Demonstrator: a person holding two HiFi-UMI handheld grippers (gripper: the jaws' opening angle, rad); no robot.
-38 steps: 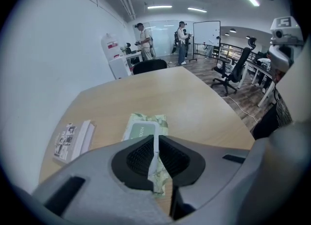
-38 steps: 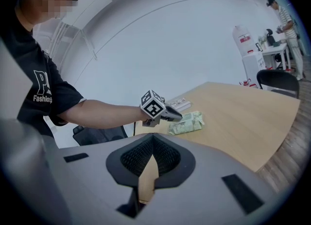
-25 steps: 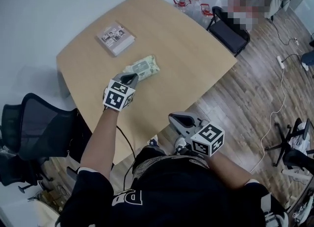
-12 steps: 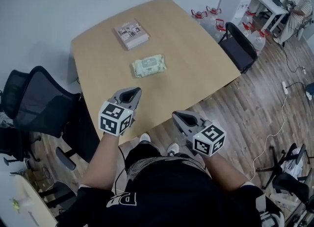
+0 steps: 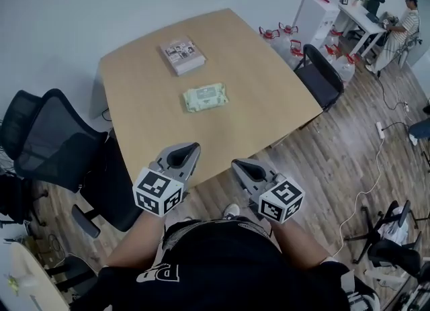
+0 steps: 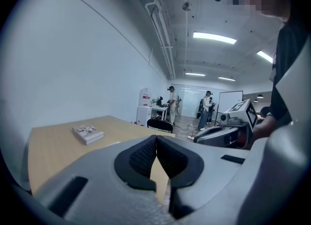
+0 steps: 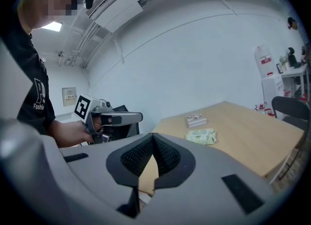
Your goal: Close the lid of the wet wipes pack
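The pale green wet wipes pack (image 5: 205,97) lies flat in the middle of the wooden table (image 5: 269,88), its lid down. It also shows small in the right gripper view as the wipes pack (image 7: 201,136). Both grippers are held close to the person's body, off the table's near edge. The left gripper (image 5: 188,152) is shut with nothing in it, and its jaws meet at their tips in the left gripper view (image 6: 156,138). The right gripper (image 5: 240,166) is shut and empty too, as seen in its own view (image 7: 152,138).
A book (image 5: 183,56) lies at the table's far side, also seen as the book (image 6: 88,133). A black office chair (image 5: 60,155) stands at the left and another chair (image 5: 319,74) at the right. Water bottles (image 5: 277,33) sit on the floor beyond; people stand far back.
The left gripper has drawn back from the wipes pack, off the table toward the body. The right gripper stayed near the body. The pack now lies alone on the table.
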